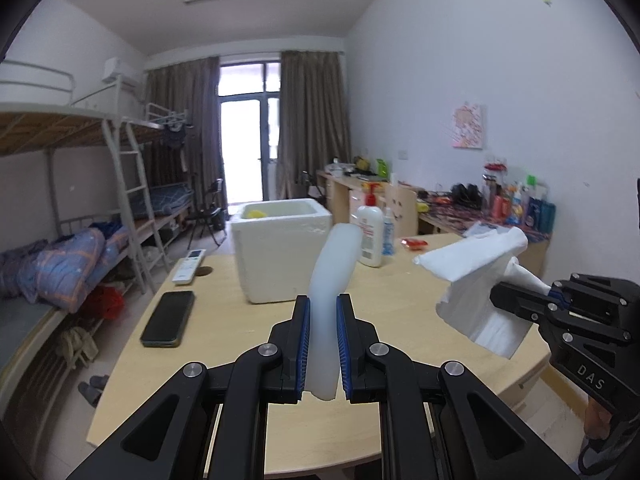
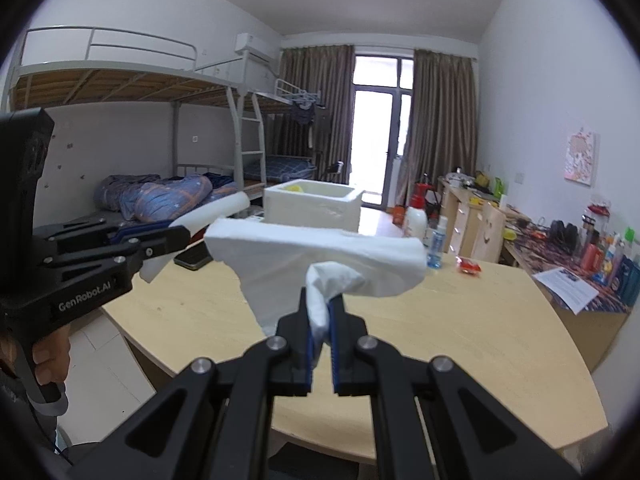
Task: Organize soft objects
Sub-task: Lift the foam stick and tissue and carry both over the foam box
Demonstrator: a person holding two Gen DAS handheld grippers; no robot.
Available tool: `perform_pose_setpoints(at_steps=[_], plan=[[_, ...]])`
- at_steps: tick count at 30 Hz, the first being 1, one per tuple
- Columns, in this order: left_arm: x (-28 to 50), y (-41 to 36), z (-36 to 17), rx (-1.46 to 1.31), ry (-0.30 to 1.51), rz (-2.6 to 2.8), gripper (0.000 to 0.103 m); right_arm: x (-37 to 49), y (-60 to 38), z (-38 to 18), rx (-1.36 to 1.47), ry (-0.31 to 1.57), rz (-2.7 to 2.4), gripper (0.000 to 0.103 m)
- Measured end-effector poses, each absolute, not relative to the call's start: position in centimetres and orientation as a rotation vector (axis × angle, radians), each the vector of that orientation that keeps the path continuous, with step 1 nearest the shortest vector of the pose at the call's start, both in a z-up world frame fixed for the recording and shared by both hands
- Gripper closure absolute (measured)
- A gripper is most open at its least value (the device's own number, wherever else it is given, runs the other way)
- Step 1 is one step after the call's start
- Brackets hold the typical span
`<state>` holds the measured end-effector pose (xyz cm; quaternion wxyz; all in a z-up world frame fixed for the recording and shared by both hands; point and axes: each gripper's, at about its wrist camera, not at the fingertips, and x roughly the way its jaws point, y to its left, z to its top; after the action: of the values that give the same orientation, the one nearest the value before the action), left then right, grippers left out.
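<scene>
Between my left gripper's (image 1: 322, 312) blue ribbed pads sits a pale translucent, rubbery curved strip (image 1: 331, 276), clamped low. My right gripper (image 2: 321, 312) pinches one bunched corner of a limp white cloth (image 2: 320, 258). I judge the cloth could slip free or drape over the rim of the white foam box (image 1: 280, 248) ahead; the slick strip might slip out over the smooth pale wooden table (image 1: 224, 344).

My two wrist cameras look forward along their fingers from the table's (image 1: 224, 344) near edge, close above it, sharing the foam box (image 1: 280, 248) and balcony door (image 2: 378, 132).
</scene>
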<state>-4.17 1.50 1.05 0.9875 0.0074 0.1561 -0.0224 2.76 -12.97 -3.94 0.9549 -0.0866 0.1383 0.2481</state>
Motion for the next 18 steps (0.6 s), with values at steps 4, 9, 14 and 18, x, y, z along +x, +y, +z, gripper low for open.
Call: perform_pose_setpoints(at_steps=[4,9,14,18], plan=[[-4.5,2.8,1.1,-0.009,0.288,0.014,0.089,2.9,-11.4,-3.7,-0.188,0.269,0.536,0.094],[-4.3,4.1,0.9,-0.028,0.277,0.061,0.089,3.6,-9.9,-3.6,-0.200,0.269,0.562,0.094],[-3.6,5.5,0.4,-0.038,0.280,0.089,0.089,4.5,-8.7,-3.8,-0.205,0.283,0.577,0.094],[-2.7,6.1,0.0,-0.041,0.297,0.089,0.089,5.2,-7.8,-4.0,-0.209,0.298,0.588,0.094]])
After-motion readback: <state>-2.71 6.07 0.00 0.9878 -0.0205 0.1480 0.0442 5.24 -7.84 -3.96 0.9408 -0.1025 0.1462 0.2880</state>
